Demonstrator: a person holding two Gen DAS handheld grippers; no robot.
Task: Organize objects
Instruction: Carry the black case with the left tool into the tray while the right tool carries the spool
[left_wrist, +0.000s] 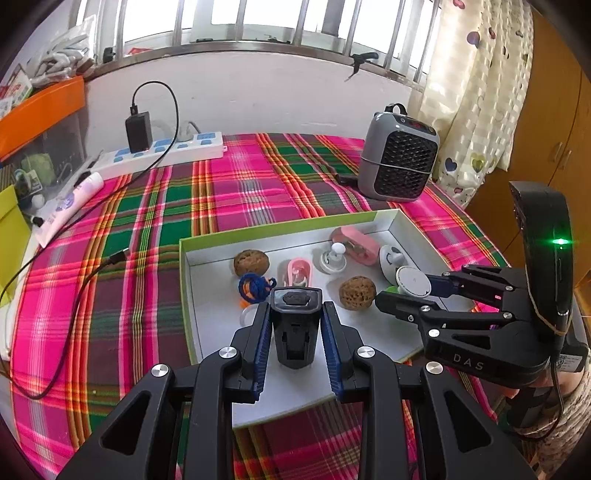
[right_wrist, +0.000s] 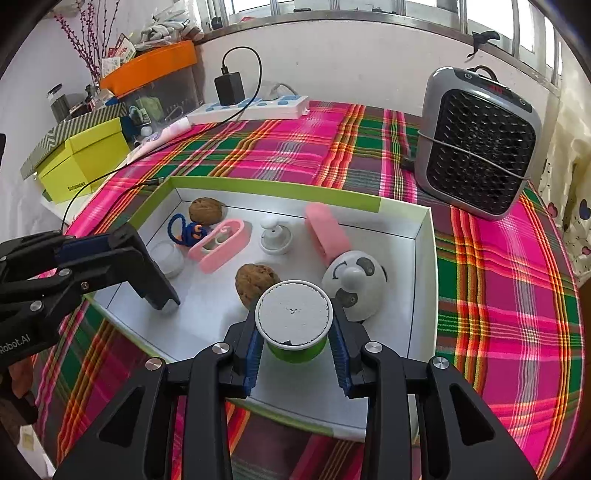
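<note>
A shallow white box with a green rim (left_wrist: 258, 236) (right_wrist: 273, 184) lies on the plaid cloth. My left gripper (left_wrist: 295, 314) is shut on a black clip-like device (left_wrist: 294, 325) (right_wrist: 155, 273), standing it on the box floor. My right gripper (right_wrist: 295, 328) (left_wrist: 406, 291) is shut on a small green tub with a white lid (right_wrist: 293, 319) (left_wrist: 413, 281), low over the box. In the box lie two walnuts (left_wrist: 251, 263) (left_wrist: 357, 292), a pink case (right_wrist: 221, 249), a blue cord toy (right_wrist: 186, 230), a white knob (right_wrist: 275, 238), a pink holder (right_wrist: 327, 230), a panda toy (right_wrist: 356, 284) and a clear lid (right_wrist: 168, 258).
A grey fan heater (right_wrist: 476, 144) stands at the back right. A white power strip with a black charger (right_wrist: 251, 105) and its cable (left_wrist: 85, 280) lies at the back left. A yellow-green box (right_wrist: 85, 158) and an orange-lidded bin (right_wrist: 151, 62) stand at the left.
</note>
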